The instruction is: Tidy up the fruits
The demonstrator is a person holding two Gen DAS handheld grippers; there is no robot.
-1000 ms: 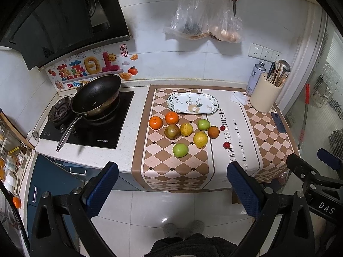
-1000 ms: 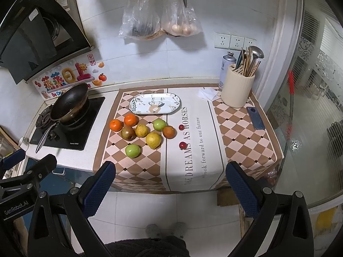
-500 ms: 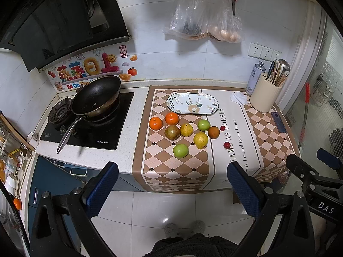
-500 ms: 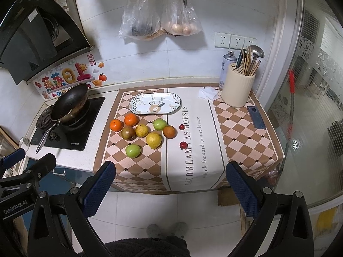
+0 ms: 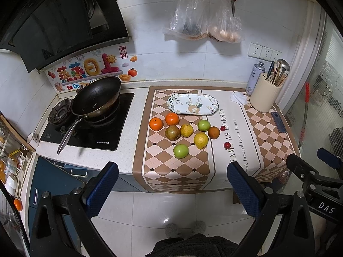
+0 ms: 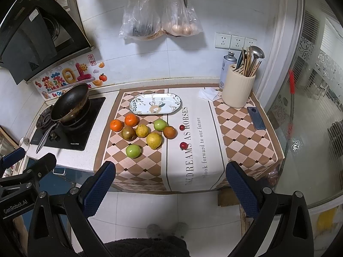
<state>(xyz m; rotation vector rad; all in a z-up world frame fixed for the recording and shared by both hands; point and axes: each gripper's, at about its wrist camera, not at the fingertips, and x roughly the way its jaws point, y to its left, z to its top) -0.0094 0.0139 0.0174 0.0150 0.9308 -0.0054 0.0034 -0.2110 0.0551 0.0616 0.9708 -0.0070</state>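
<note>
Several fruits lie on the checkered cloth: two oranges [image 5: 172, 118], a brown pear [image 5: 172, 132], yellow pears [image 5: 200, 140], green apples [image 5: 181, 151], a dark orange [image 5: 213, 132] and two small red fruits [image 5: 227, 145]. An empty patterned oval plate [image 5: 192, 103] sits behind them. The same group [image 6: 153, 140] and plate [image 6: 155, 103] show in the right wrist view. My left gripper [image 5: 171, 189] and right gripper [image 6: 170, 188] are both open and empty, held well back from the counter above the floor.
A black wok [image 5: 96, 97] sits on the stove at left. A utensil holder [image 5: 265, 96], spray can [image 5: 255, 78] and phone [image 5: 278, 121] stand at right. Bags [image 5: 203, 21] and scissors hang on the wall. The counter's front edge faces me.
Both views have barely shifted; fruits and plate stay in place and both grippers remain open.
</note>
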